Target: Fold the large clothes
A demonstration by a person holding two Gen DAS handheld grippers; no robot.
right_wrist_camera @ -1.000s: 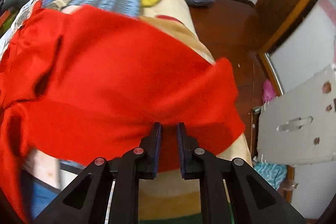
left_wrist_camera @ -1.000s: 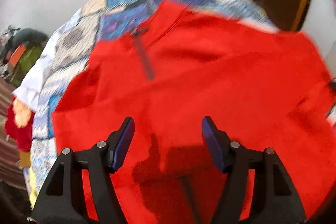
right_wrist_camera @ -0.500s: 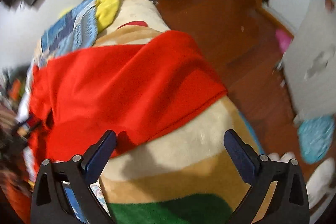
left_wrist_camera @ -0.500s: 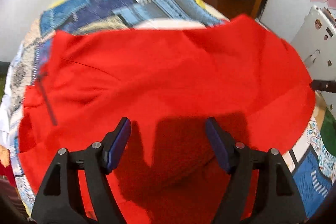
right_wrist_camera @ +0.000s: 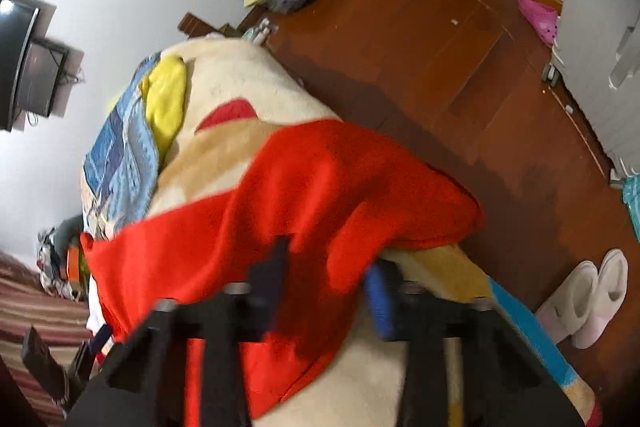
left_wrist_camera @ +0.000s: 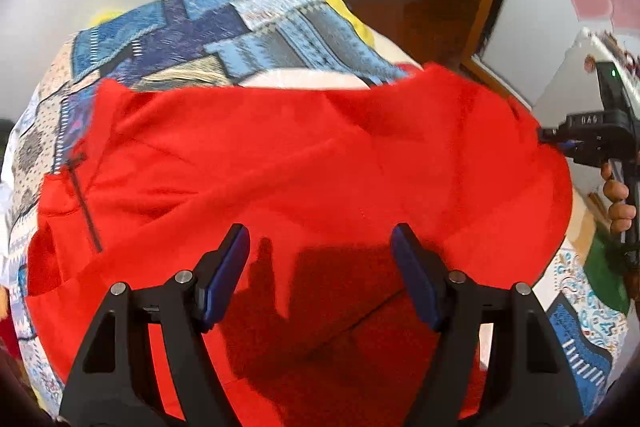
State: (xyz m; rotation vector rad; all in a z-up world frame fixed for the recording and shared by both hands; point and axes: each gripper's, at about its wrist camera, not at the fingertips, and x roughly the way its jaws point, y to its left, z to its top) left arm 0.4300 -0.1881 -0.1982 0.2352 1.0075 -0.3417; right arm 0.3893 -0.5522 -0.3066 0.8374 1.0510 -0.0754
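I see the red garment [left_wrist_camera: 320, 163] spread over the bed [left_wrist_camera: 248, 23], soft, light and floppy; my left claw [left_wrist_camera: 320, 259] hovers wide open above it; my right claw [right_wrist_camera: 328, 279] straddles the hem, parted, so I'd pinch corners.

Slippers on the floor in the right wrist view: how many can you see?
3: two pale slippers side by side near the bed's lower right corner, one pink slipper by the far door frame. Others may be hidden behind the bed.
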